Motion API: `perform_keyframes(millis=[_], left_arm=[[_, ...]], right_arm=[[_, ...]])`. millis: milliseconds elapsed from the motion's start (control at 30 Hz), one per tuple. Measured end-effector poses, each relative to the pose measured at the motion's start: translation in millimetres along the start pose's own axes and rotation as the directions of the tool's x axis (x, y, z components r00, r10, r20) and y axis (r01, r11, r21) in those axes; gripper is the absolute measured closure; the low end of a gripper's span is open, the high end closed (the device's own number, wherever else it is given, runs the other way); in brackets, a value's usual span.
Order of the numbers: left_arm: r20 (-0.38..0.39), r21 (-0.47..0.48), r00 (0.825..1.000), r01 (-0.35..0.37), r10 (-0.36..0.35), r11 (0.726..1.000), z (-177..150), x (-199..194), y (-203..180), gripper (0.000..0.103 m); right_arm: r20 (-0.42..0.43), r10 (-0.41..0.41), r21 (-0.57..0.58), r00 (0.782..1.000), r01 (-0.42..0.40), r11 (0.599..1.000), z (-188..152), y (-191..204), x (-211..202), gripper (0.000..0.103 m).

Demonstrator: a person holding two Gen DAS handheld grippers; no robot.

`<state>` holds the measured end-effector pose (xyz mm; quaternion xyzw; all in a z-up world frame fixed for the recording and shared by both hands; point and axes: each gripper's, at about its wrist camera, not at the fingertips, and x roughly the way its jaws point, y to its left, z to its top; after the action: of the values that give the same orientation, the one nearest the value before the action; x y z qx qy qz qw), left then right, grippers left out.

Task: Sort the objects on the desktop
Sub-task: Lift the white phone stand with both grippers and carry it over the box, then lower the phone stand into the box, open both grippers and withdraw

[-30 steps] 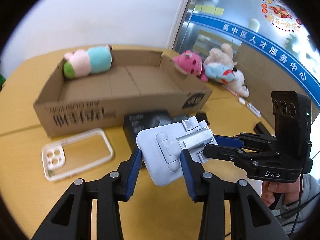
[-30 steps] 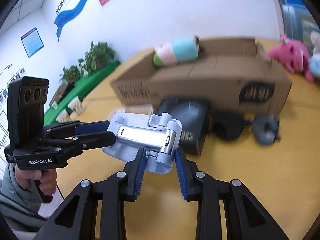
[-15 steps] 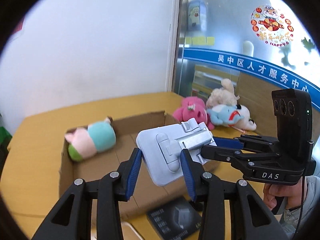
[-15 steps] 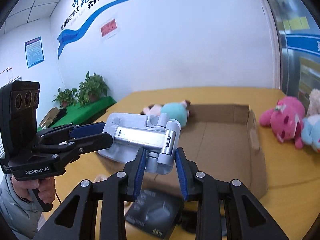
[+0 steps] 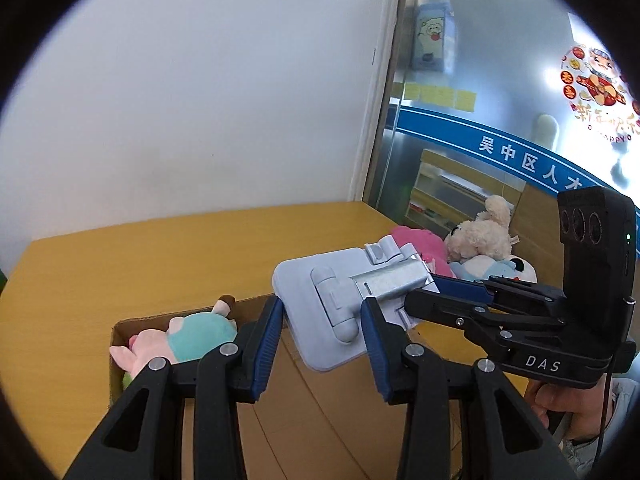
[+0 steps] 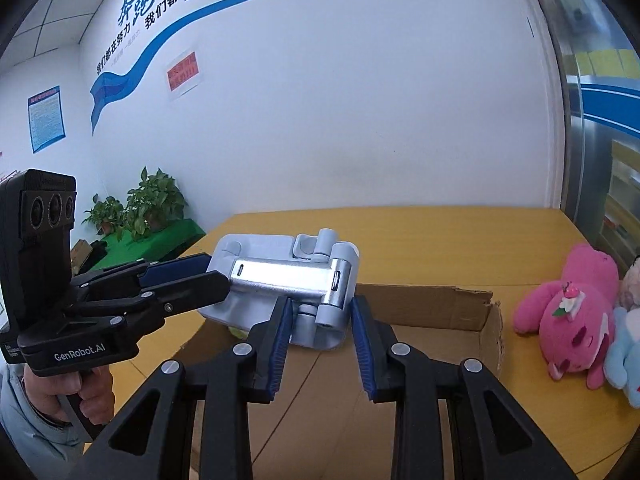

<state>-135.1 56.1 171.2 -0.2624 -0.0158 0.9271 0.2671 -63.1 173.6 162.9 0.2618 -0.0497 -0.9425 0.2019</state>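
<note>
1. White office walls with blue lettering and a glass partition stand behind a yellow wooden counter (image 5: 168, 256).
2. An open cardboard box (image 6: 424, 300) sits on the counter, its floor mostly bare.
3. A pink and teal plush toy (image 5: 188, 338) lies in the box's far left corner in the left wrist view.
4. The left gripper (image 5: 322, 328) is clamped on the flat base of a grey folding phone stand (image 5: 340, 300), its blue pads pressing both edges.
5. The right gripper (image 6: 318, 320) grips the same stand at its hinged metal arm, jaws closed on it.
6. The stand is held in the air above the box, touching neither box nor counter.
7. A pink plush bear (image 6: 568, 312), a cream plush dog (image 5: 484, 236) and a light blue plush (image 6: 624, 356) lie together on the counter just beside the box's right end.
8. Potted plants (image 6: 136, 208) stand on a green surface by the far wall.
</note>
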Motion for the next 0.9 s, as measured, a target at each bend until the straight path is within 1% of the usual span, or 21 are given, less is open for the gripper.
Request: perform_keyframes(millis=[133,200,333,433,567,667,767,800,833,900], left_arm=[[-0.044,-0.032,0.999,-0.007,0.005,0.999,5,43,15,0.064],[-0.077,-0.039,0.997,-0.016,0.013,0.999,5,65,21,0.064],[-0.158,-0.066,0.987,-0.024,0.013,0.998,-3,115,36,0.064],[-0.218,-0.079,0.976,-0.033,0.016,0.996,-12,148,43,0.064],[-0.314,-0.094,0.949,-0.054,0.022,0.994,-26,193,51,0.064],[-0.378,-0.088,0.924,-0.086,0.047,0.992,-39,214,51,0.064],[-0.418,-0.026,0.904,-0.112,0.091,0.993,-45,228,44,0.064],[-0.426,-0.024,0.9,-0.109,0.089,0.994,-46,229,43,0.064],[-0.432,-0.033,0.898,-0.106,0.081,0.994,-46,228,42,0.064],[-0.422,-0.066,0.906,-0.082,0.047,0.994,-41,220,45,0.064]], right_arm=[[-0.046,-0.013,0.02,0.999,0.014,1.0,11,-28,44,0.074],[-0.071,-0.018,0.036,0.997,0.021,0.999,10,-42,65,0.074],[-0.146,-0.029,0.087,0.989,0.042,0.995,2,-74,113,0.074],[-0.207,-0.028,0.124,0.978,0.055,0.991,-11,-98,145,0.073],[-0.298,-0.012,0.181,0.955,0.069,0.981,-27,-129,187,0.073],[-0.363,-0.008,0.214,0.932,0.092,0.973,-44,-143,210,0.073],[-0.427,-0.001,0.232,0.904,0.111,0.966,-61,-151,229,0.073],[-0.45,0.001,0.232,0.893,0.116,0.966,-65,-152,234,0.072],[-0.458,-0.005,0.227,0.889,0.122,0.966,-69,-151,235,0.071],[-0.451,-0.01,0.221,0.893,0.122,0.968,-70,-148,231,0.071]])
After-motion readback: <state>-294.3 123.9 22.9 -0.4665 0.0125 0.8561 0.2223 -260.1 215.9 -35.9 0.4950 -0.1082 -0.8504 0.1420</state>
